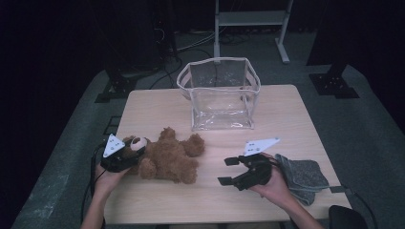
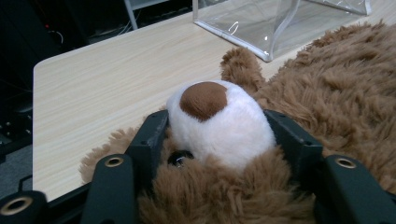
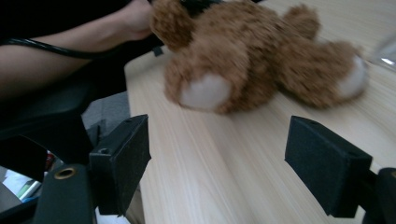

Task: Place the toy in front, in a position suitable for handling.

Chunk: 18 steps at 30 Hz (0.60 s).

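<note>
- High view: a brown, shaggy plush bear [image 1: 165, 155] lies on its back at the near left of the wooden table [image 1: 286, 114].
- Left gripper [image 1: 125, 155] pinches the bear's head; in the left gripper view its black jaws press both sides of the white muzzle [image 2: 219, 123].
- Right gripper [image 1: 229, 171] hovers near right, jaws spread wide with nothing between them.
- Clear plastic bag [image 1: 220, 93] with white trim stands open at the far middle, nothing in it.
- Grey knit cloth [image 1: 305, 176] lies folded at the near right edge.
</note>
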Each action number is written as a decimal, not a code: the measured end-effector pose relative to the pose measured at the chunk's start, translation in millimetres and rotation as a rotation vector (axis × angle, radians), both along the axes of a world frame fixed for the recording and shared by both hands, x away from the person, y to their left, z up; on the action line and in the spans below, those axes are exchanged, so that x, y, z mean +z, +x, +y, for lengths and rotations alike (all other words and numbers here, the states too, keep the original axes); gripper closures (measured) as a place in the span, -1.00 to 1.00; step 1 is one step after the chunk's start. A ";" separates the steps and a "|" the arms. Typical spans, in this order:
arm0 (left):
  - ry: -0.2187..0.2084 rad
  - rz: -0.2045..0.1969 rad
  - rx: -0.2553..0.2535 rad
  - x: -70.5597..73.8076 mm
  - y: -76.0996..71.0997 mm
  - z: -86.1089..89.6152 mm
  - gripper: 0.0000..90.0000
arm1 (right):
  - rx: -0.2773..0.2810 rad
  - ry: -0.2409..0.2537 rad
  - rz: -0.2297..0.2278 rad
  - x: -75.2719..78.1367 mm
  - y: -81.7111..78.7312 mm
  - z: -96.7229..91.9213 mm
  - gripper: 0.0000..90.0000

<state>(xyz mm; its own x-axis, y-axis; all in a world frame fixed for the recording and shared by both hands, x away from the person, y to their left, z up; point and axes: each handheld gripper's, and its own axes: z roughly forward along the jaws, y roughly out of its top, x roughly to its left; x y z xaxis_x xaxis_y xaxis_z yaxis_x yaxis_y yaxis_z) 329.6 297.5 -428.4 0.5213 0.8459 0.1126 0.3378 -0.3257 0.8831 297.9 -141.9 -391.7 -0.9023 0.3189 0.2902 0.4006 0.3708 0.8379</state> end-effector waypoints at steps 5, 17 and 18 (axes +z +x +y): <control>0.002 -0.013 0.003 -0.6 -5.4 -0.1 0.01 | 0.040 0.011 0.001 4.7 3.0 35.9 -0.64; 0.010 -0.043 0.013 -1.1 -20.2 0.8 0.02 | -0.021 -0.042 0.029 -9.4 16.7 93.0 -0.70; 0.007 -0.048 0.016 -1.6 -24.2 1.0 0.02 | -0.036 -0.063 0.028 -16.5 16.9 99.9 -0.70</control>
<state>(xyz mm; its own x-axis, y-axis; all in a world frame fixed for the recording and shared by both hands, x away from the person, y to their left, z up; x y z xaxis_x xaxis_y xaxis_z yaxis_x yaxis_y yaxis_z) 305.4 298.5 -430.0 0.5016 0.8531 0.1436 0.3001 -0.3272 0.8960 314.8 -42.0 -408.2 -0.8815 0.3696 0.2939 0.4379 0.4069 0.8016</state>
